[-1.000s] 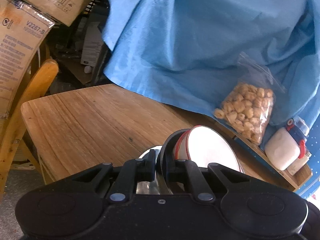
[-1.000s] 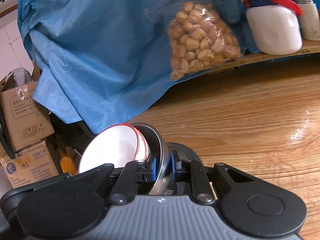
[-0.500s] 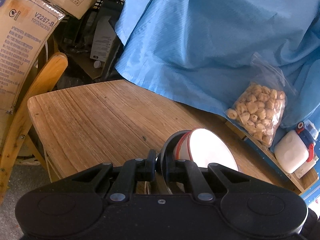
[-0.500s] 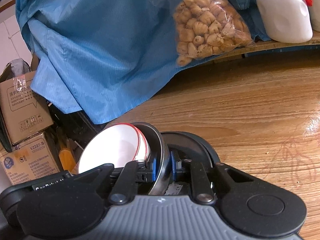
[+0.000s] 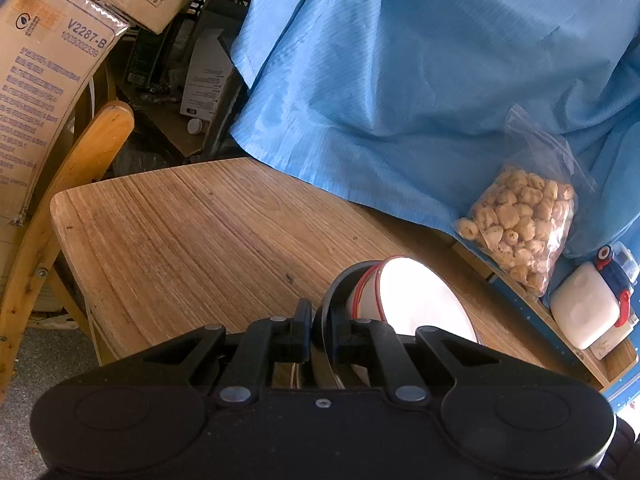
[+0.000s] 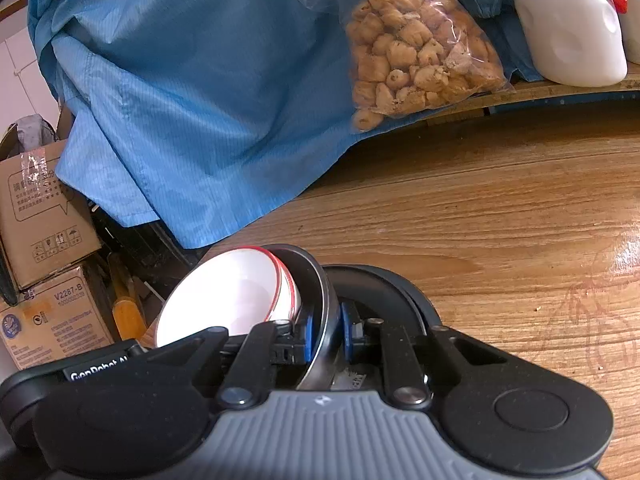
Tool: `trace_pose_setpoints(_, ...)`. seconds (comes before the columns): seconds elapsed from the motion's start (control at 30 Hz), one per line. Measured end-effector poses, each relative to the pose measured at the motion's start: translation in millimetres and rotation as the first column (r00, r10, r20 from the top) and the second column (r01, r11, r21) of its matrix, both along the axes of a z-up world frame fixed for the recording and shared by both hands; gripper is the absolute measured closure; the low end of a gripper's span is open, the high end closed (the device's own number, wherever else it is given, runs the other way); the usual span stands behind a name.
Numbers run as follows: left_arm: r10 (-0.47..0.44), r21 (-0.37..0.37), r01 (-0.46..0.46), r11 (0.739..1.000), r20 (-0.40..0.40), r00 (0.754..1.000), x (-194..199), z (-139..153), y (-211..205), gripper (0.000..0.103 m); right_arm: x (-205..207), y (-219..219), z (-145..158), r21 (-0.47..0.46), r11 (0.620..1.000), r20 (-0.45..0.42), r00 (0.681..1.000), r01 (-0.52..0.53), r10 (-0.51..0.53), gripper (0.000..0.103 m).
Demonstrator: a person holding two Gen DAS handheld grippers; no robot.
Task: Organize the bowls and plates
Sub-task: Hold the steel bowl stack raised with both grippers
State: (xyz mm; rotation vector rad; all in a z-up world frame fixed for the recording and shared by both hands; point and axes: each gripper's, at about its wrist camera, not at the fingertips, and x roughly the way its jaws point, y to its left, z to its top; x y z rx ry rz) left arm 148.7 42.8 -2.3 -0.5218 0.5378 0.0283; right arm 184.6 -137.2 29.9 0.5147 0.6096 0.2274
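A stack of dishes hangs between both grippers above the wooden table (image 5: 192,240): white bowls with red rims (image 5: 420,304) nested inside a dark metal bowl (image 5: 328,320). My left gripper (image 5: 322,330) is shut on the metal bowl's rim. In the right wrist view my right gripper (image 6: 326,338) is shut on the opposite rim of the metal bowl (image 6: 320,304), with the white bowls (image 6: 224,300) to its left. The stack is tilted.
A blue cloth (image 5: 400,80) drapes over the table's far side. A bag of snacks (image 5: 520,224) and a white bottle with a red clip (image 5: 588,312) rest on a low ledge. Cardboard boxes (image 5: 44,64) and a wooden chair (image 5: 68,184) stand left of the table.
Both grippers have moved with the stack, left and back from the ledge; the bag and bottle sit further right in the left wrist view. The grips are unchanged.
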Motion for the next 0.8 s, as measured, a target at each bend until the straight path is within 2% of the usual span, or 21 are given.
trace_pose_setpoints(0.8, -0.023, -0.009, 0.022, 1.000, -0.014, 1.000, 2.3, -3.8, -5.2, 0.096, -3.8, -5.8, 0.1, -0.005, 1.000, -0.017, 1.000, 0.018, -0.018, 0.086)
